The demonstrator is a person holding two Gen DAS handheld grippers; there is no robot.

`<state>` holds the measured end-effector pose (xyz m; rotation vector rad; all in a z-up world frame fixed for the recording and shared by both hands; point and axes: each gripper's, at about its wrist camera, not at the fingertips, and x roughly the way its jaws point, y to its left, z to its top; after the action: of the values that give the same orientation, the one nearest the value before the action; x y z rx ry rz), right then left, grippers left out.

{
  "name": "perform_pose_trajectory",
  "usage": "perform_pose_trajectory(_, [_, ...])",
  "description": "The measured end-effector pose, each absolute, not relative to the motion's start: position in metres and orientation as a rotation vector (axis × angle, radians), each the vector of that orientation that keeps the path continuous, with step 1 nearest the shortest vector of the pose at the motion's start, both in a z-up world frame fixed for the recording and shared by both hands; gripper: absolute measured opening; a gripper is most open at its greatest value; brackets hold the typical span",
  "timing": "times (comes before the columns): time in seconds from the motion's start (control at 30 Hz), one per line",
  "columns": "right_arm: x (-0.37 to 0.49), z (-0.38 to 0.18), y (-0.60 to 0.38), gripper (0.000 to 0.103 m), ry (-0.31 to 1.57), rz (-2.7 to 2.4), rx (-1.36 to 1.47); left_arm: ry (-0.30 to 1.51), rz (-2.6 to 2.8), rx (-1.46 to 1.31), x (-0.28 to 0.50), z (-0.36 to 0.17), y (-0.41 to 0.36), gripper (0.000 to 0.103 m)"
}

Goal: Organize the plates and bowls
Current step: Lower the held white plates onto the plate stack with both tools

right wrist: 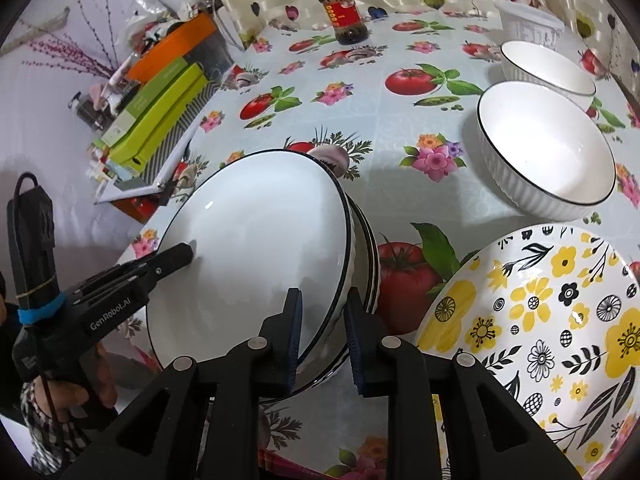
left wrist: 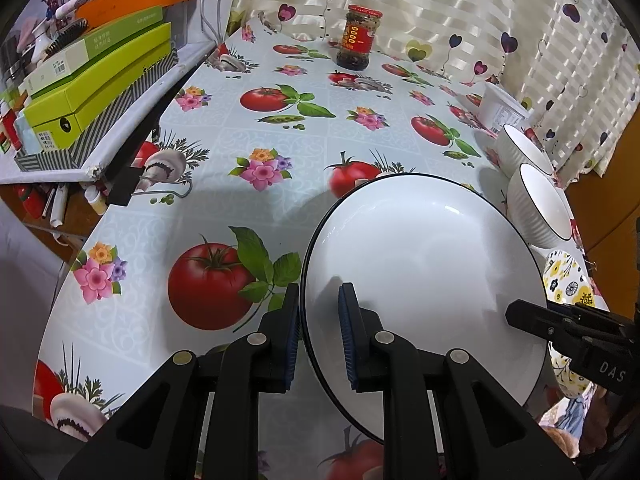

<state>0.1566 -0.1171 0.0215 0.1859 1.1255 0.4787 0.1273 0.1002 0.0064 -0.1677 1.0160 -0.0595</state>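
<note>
While both hand-held grippers, left [left wrist: 319, 334] and right [right wrist: 323, 332], clamp the white plate [right wrist: 256, 248] on the near-left stack, we judge stacking partly done: two white bowls [right wrist: 548, 152] and floral plate [right wrist: 540, 320] remain right.

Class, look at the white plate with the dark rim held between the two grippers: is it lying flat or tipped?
Tipped. In the right wrist view the white plate slants, its right edge propped on the stack of plates beneath.
</note>
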Motion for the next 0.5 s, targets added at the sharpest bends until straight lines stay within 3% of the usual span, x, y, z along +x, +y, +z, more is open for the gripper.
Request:
perform_pose_trajectory(0.17, [0.1534,0.0250,-0.1114,0.031,1.112,0.487,0.136,1.015,-0.056,-0.164,0.1272,0.0064,0.1011,0.019])
perform_pose_trajectory(0.3, [0.1521,0.0262,-0.1102,0.032,1.107,0.485,0.118,1.013,-0.058,-0.170,0.1266,0.0072,0.1004,0.019])
perform_pose_trajectory(0.4, [0.1517,0.0269,-0.1100,0.044,1.100,0.452,0.084,1.011,-0.064,-0.173,0.1261,0.0079,0.0994,0.019])
perform_pose_trajectory(0.5, [0.1522,0.0277,-0.1123,0.044,1.092,0.470,0.087,1.009,-0.062,-0.170,0.1256,0.0088,0.0984,0.019])
